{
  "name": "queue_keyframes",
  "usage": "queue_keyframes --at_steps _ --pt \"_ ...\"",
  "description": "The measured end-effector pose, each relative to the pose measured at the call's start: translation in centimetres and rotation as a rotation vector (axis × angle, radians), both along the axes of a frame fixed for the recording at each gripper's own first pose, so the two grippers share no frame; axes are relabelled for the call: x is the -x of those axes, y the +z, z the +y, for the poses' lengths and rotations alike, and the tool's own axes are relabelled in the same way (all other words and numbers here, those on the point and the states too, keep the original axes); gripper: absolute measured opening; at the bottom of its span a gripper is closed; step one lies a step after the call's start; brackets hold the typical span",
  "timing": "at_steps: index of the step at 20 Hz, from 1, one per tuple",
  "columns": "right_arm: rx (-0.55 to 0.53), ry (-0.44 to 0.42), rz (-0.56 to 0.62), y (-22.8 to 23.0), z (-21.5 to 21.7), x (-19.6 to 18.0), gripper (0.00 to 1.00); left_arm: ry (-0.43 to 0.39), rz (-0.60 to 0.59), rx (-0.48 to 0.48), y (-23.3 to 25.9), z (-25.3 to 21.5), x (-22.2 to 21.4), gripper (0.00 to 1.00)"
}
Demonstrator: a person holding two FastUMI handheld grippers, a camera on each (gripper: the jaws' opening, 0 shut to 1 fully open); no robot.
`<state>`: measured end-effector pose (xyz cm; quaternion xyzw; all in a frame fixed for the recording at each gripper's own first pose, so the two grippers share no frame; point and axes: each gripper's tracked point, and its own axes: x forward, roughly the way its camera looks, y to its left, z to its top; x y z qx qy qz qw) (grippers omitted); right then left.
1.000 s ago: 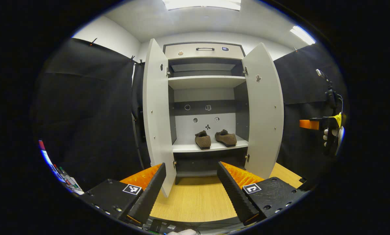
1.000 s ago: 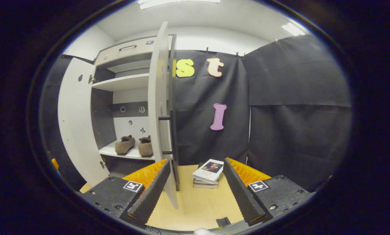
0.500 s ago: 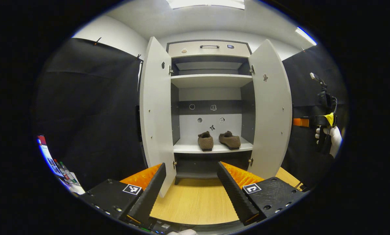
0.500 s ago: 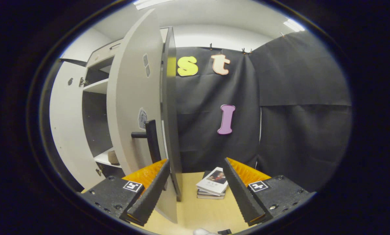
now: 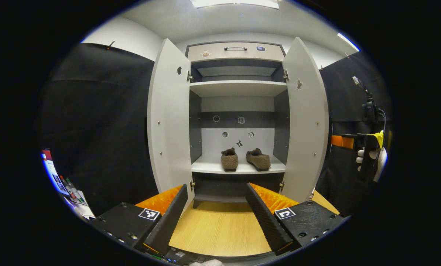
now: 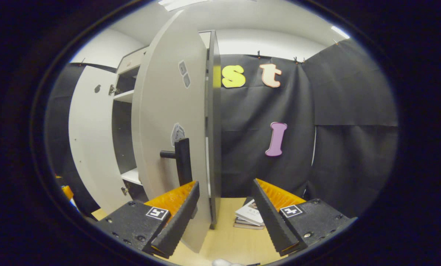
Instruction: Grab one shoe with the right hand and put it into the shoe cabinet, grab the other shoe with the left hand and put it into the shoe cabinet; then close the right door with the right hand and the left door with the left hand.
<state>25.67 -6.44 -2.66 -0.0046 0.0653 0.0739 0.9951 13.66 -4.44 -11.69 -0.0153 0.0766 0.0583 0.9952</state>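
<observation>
Two brown shoes (image 5: 229,162) (image 5: 258,159) sit side by side on the lower shelf (image 5: 239,168) of the white shoe cabinet (image 5: 237,51). Its left door (image 5: 168,122) and right door (image 5: 305,122) both stand open. My left gripper (image 5: 216,216) is open and empty, facing the cabinet from in front. My right gripper (image 6: 226,216) is open and empty behind the right door (image 6: 168,122), whose outer face and dark handle (image 6: 181,162) are just beyond the left finger. In the left gripper view, the right gripper (image 5: 344,141) is held by a gloved hand (image 5: 370,159) beyond the right door.
The cabinet stands on a wooden tabletop (image 5: 220,229). A small stack of books (image 6: 250,218) lies on the table to the right of the cabinet. Pens and papers (image 5: 71,190) sit at the far left. Black cloth walls the booth on both sides.
The right gripper has swung round behind the right door, so the door's outer face and handle now loom close and the shoes are hidden from it. The left gripper has barely shifted.
</observation>
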Motion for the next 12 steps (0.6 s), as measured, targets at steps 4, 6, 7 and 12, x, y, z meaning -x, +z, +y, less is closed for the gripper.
queue_keyframes --at_steps 4,6,7,12 --pt "-0.012 0.083 0.008 -0.2 3.1 -0.1 0.89 0.035 0.012 -0.017 -0.2 0.3 0.1 0.96" --pt "-0.024 0.117 0.014 -0.4 5.0 -0.4 0.89 0.045 0.018 -0.019 -0.5 0.8 0.3 0.96" --pt "-0.021 0.132 0.011 -0.4 6.0 -0.6 0.89 0.048 0.023 -0.023 -0.7 1.3 0.3 0.96" --pt "-0.026 0.240 0.035 -1.7 13.1 -0.8 0.89 0.047 0.042 -0.026 -1.4 4.9 0.3 0.96"
